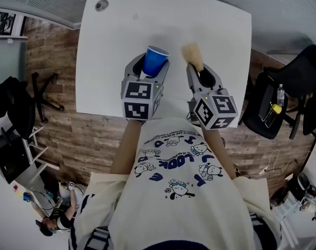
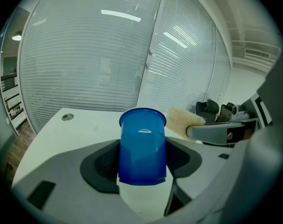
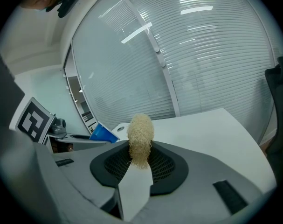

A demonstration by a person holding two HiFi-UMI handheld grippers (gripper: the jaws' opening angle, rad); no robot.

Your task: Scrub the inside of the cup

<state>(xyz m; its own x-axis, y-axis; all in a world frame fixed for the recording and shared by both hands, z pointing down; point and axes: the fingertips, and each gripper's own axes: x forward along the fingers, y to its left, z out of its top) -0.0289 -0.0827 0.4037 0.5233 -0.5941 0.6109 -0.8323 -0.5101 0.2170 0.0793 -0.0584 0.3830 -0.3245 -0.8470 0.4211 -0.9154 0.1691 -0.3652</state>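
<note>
A blue plastic cup (image 1: 154, 60) is held above the white table (image 1: 111, 46), with my left gripper (image 1: 150, 69) shut on its lower half. Seen from the left gripper view, the cup (image 2: 142, 146) stands upright between the dark pads (image 2: 101, 167), mouth up. My right gripper (image 1: 200, 73) is shut on a pale fibrous scrubber (image 1: 192, 55), which sticks out past its jaws. In the right gripper view the scrubber (image 3: 140, 139) is pinched between the pads and the cup (image 3: 104, 133) shows at the left. Cup and scrubber are side by side, apart.
The table's front edge (image 1: 163, 120) lies just under my grippers; a round cable port (image 1: 101, 5) sits at its far left corner. Black office chairs (image 1: 282, 100) stand at the right, wooden floor around. Glass walls with blinds (image 2: 108, 55) lie beyond the table.
</note>
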